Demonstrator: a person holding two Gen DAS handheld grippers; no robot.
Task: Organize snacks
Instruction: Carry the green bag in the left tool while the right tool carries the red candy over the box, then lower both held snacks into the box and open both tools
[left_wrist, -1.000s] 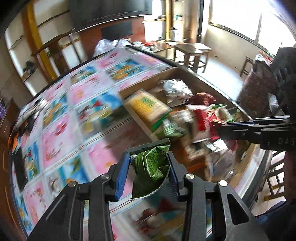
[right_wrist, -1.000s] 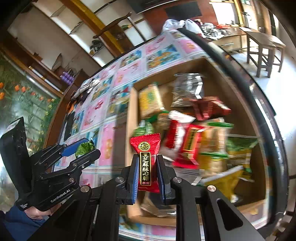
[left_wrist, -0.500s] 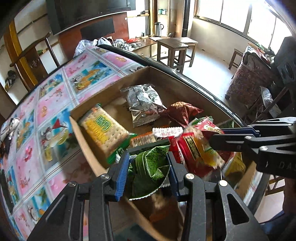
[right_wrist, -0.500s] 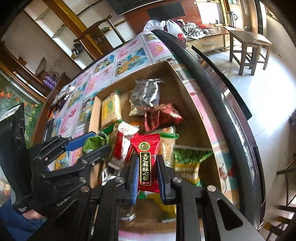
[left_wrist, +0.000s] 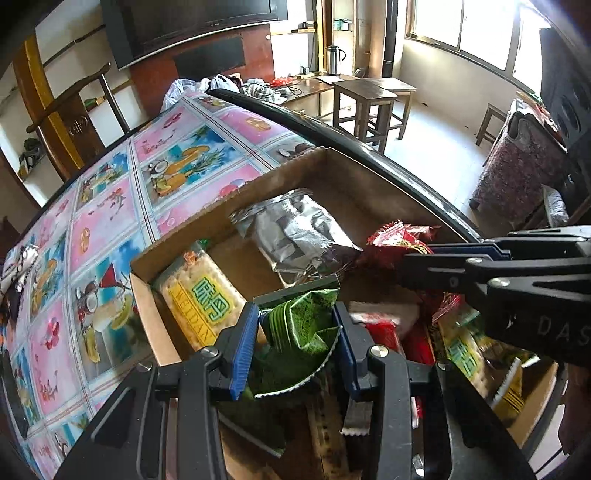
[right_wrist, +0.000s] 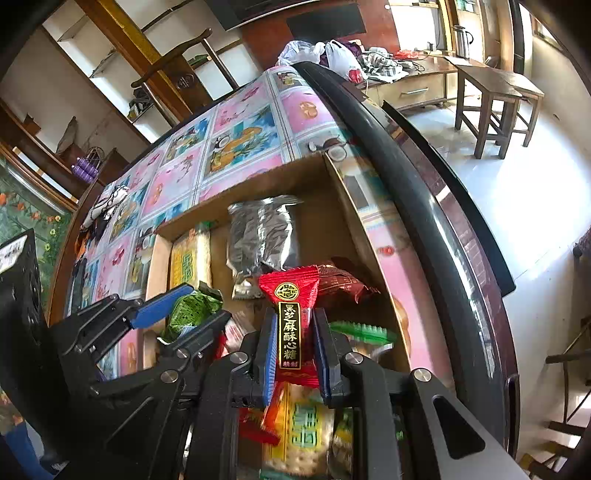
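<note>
A cardboard box (left_wrist: 321, 170) (right_wrist: 258, 181) of snacks sits on the table. My left gripper (left_wrist: 295, 314) is shut on a green snack packet (left_wrist: 303, 328) and holds it over the box's near part; it also shows in the right wrist view (right_wrist: 192, 306). My right gripper (right_wrist: 293, 314) is shut on a red candy packet (right_wrist: 290, 321) with black and gold lettering, held over the box's middle. The right gripper's fingers (left_wrist: 443, 266) cross the left wrist view beside a dark red packet (left_wrist: 399, 240). A silver packet (left_wrist: 295, 232) and a yellow cracker pack (left_wrist: 199, 295) lie in the box.
The table (left_wrist: 177, 162) has a pink and blue fruit-print cover and a dark curved rim (right_wrist: 406, 155). More packets crowd the box's near end (right_wrist: 306, 424). Wooden stools (left_wrist: 369, 99) and a chair (left_wrist: 74, 110) stand beyond the table.
Both grippers have moved forward over the box, each keeping its packet; the box's far end and the silver packet are now closer.
</note>
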